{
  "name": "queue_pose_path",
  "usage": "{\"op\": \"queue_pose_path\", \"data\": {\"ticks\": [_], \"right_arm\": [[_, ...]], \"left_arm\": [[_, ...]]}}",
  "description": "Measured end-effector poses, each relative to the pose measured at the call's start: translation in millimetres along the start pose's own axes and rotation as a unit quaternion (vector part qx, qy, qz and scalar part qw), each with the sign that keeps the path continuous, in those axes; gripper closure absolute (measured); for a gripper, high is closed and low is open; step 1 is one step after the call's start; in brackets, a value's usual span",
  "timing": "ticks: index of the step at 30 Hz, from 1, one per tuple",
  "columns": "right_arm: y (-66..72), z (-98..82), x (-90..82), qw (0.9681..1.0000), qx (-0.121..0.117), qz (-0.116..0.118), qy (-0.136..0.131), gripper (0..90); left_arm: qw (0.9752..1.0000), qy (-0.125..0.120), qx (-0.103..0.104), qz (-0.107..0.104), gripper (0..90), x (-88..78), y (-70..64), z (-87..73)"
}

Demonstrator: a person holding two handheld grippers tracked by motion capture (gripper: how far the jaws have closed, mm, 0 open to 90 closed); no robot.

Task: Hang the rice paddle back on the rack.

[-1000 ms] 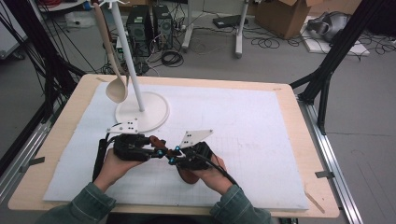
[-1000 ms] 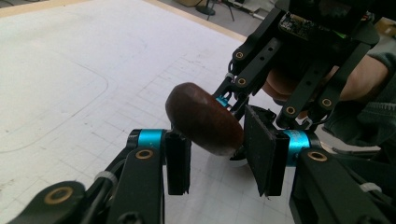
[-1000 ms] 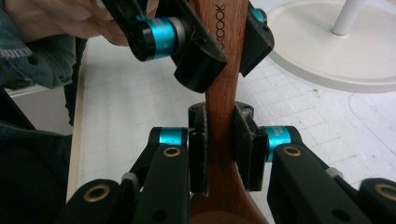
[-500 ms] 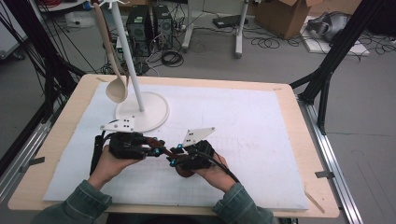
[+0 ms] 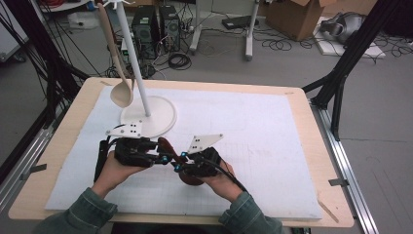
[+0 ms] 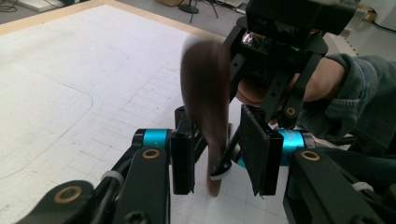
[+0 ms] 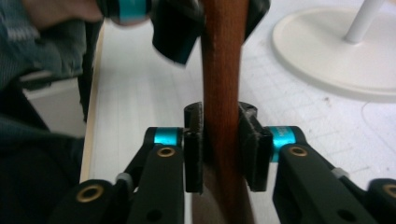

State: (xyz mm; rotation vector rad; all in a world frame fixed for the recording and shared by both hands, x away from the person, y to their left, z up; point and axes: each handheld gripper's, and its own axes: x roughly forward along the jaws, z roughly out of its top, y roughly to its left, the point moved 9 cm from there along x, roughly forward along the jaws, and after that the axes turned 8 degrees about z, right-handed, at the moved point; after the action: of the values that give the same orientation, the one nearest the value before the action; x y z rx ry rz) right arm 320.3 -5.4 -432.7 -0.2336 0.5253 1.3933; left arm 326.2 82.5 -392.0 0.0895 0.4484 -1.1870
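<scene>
The dark spoon [image 7: 223,93] stands between the jaws of the right gripper [image 7: 223,149], its brown handle clamped by both pads in the right gripper view and running up past them. In the high view its reddish upper end [image 5: 164,145] rises just above the point where the two grippers meet, and its bowl shows as a dark patch under the right hand [image 5: 216,173].

The same handle passes, blurred, between the jaws of the left gripper [image 6: 217,156] in the left gripper view. There the left pad lies close against the wood while the right pad stands apart from it, so these jaws are open around the handle; they have just been opening a little. The right gripper's jaws have just closed further, onto the handle.

In the high view the left gripper [image 5: 160,157] and right gripper [image 5: 181,165] point at each other, tips almost touching, above the white mat [image 5: 272,146] on the desk [image 5: 311,112].

Beyond the left gripper's jaws stands a white stand [image 5: 148,117] with a round base, and a pale spoon [image 5: 122,92] hangs from its top, bowl down, just beside the pole.
</scene>
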Motion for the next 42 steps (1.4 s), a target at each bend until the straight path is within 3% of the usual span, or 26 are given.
{"op": "queue_pose_path", "data": {"ticks": [6,11,15,21,22,32,36,42], "right_arm": [[0.1,2.6,1.8,0.9999,0.013,-0.002,-0.011,77.5],[2.6,3.6,4.6,0.9996,0.020,0.010,-0.017,77.5],[6.6,5.1,7.3,0.9987,0.026,0.035,-0.025,77.5],[8.3,5.6,6.0,0.9986,0.019,0.044,-0.024,74.9],[7.7,3.0,5.0,0.9988,0.021,0.042,-0.015,67.9],[6.6,-10.2,5.7,0.9984,0.005,0.051,0.025,64.2],[7.9,-13.5,8.6,0.9978,-0.006,0.053,0.040,66.3],[10.0,-15.8,10.5,0.9965,-0.025,0.059,0.053,77.4]], "left_arm": [[1.0000,-0.004,-0.002,0.002,67.1,0.5,0.2,0.7],[1.0000,-0.009,-0.004,-0.001,68.1,0.4,0.0,2.0],[0.9998,-0.015,-0.006,-0.009,71.8,-1.0,-1.3,3.4],[0.9992,-0.022,-0.007,-0.031,75.7,-3.8,-5.4,5.0],[0.9992,-0.024,-0.005,-0.031,76.4,-4.4,-5.3,5.6],[0.9993,-0.027,-0.002,-0.024,76.8,-13.3,-1.9,9.4],[0.9994,-0.026,0.001,-0.025,76.8,-15.2,-1.9,10.1],[0.9992,-0.025,0.004,-0.031,76.1,-14.4,-4.9,10.6]]}}
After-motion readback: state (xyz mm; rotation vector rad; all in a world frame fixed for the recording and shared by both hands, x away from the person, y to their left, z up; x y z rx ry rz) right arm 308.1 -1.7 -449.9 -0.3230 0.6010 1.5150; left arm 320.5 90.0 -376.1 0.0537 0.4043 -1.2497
